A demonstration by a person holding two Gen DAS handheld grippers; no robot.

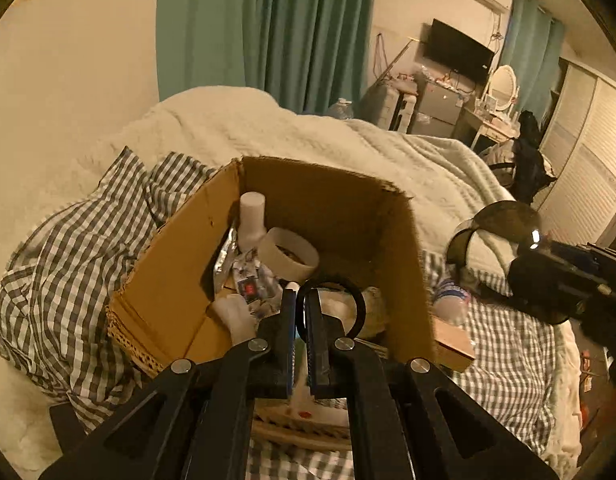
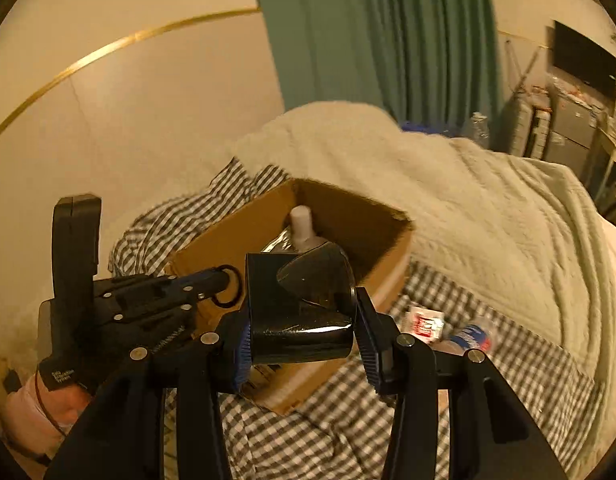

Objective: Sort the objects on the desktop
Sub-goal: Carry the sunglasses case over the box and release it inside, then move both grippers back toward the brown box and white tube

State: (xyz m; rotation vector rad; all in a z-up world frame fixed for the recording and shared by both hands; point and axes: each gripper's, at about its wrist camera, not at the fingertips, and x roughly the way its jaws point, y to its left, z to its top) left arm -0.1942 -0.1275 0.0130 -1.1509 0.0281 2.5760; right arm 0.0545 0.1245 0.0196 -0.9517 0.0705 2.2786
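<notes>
Over the open cardboard box point(image 1: 180, 280) on the bed, the left gripper point(image 1: 302, 300) is clenched on a black ring point(image 1: 358, 304), while the right gripper point(image 2: 302, 336) grasps a dark glossy roll point(image 2: 300, 308) just beside it.

So the left hand-held gripper point(image 1: 302, 304) is clamped on a thin black ring point(image 1: 360, 304), right above an open cardboard box point(image 1: 180, 264) on the bed point(image 1: 308, 132). White bottle point(image 1: 252, 216) and tape roll point(image 1: 288, 256) sit inside.
</notes>
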